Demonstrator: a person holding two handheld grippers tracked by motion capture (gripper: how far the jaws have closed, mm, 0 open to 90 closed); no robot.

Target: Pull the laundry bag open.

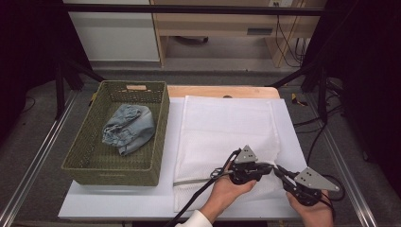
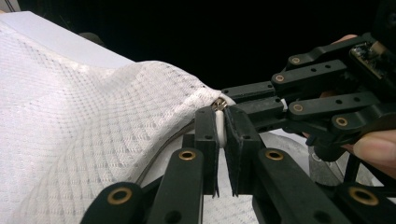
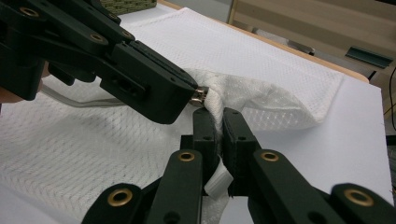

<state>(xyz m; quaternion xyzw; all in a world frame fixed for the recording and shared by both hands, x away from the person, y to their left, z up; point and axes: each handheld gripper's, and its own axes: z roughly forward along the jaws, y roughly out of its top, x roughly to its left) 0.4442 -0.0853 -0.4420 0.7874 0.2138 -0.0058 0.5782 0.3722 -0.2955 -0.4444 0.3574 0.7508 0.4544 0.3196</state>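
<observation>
A white mesh laundry bag (image 1: 222,132) is lying flat on a white board (image 1: 142,198) that is covering the tabletop (image 1: 213,91), filling the middle and right of it. Both grippers are working at the bag's near right corner, where the mesh is bunching up off the board.

The left gripper (image 1: 270,167) is sitting in the person's left hand (image 1: 227,189) and pointing to the right. In the left gripper view its fingers (image 2: 205,135) are clenching on a thin white strip of the bag's edge, with the small metal zipper pull (image 2: 218,104) showing just above the fingertips. A grey zipper line (image 1: 194,180) is running left from that corner along the bag's near edge.

The right gripper (image 1: 278,169) is resting in the right hand (image 1: 314,210) at the near right edge of the board and pointing left and away, so that the two sets of fingertips are meeting at the same corner. In the right gripper view its fingers (image 3: 233,135) are grasping a twisted fold of the mesh, which is rising between them and hanging out below as a small white tab; the left gripper's fingertip is touching the metal pull just beside that fold.

To the left of the bag, just beside its left edge, an olive woven basket (image 1: 85,161) is standing on the board's far left part, and a crumpled grey-blue garment (image 1: 128,128) is lying inside it.
</observation>
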